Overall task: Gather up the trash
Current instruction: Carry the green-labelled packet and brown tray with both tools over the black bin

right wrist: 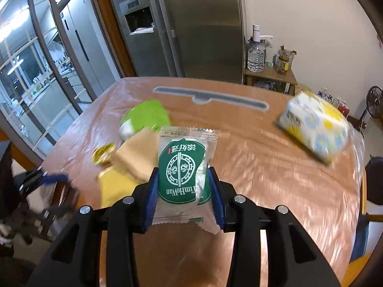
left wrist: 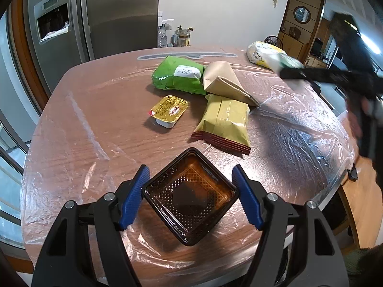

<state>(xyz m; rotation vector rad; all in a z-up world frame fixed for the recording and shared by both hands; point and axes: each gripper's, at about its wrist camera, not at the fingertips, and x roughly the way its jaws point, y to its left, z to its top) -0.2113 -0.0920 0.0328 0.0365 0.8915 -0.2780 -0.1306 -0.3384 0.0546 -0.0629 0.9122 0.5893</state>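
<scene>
Left gripper (left wrist: 190, 197): jaws pinching dark brown square plastic tray (left wrist: 190, 197), low over near edge of table (left wrist: 79, 124). Right gripper (right wrist: 184, 191): jaws clamped on green-and-clear sachet (right wrist: 183, 167), held aloft. Keep both grips firm; carry level to avoid slipping.
</scene>
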